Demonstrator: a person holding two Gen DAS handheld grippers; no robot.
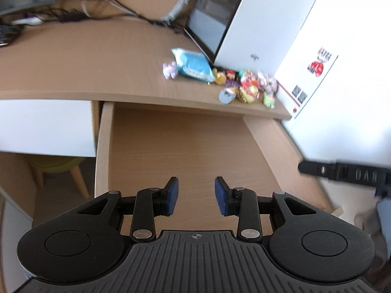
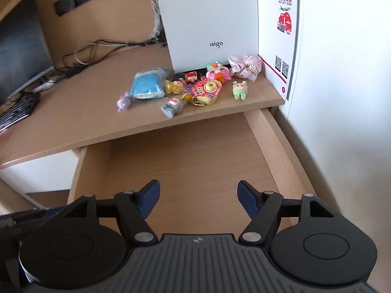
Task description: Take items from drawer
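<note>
The drawer [image 2: 185,161] stands pulled out under the desk [image 2: 73,119] and its visible floor is bare, while the toys [image 2: 205,90] and a blue packet [image 2: 147,86] lie clustered on the desk's far right, near the white box [image 2: 210,19]. Both the left gripper [image 1: 196,195] and the right gripper [image 2: 198,199] hover over the drawer with jaws apart and nothing between them. The emptying looks done, as far as the pictures show, though the drawer's nearest part is hidden behind the grippers.

Light wooden desk [image 2: 73,122] against a bright white wall [image 2: 342,97], monitor [image 2: 19,48] at left.
</note>
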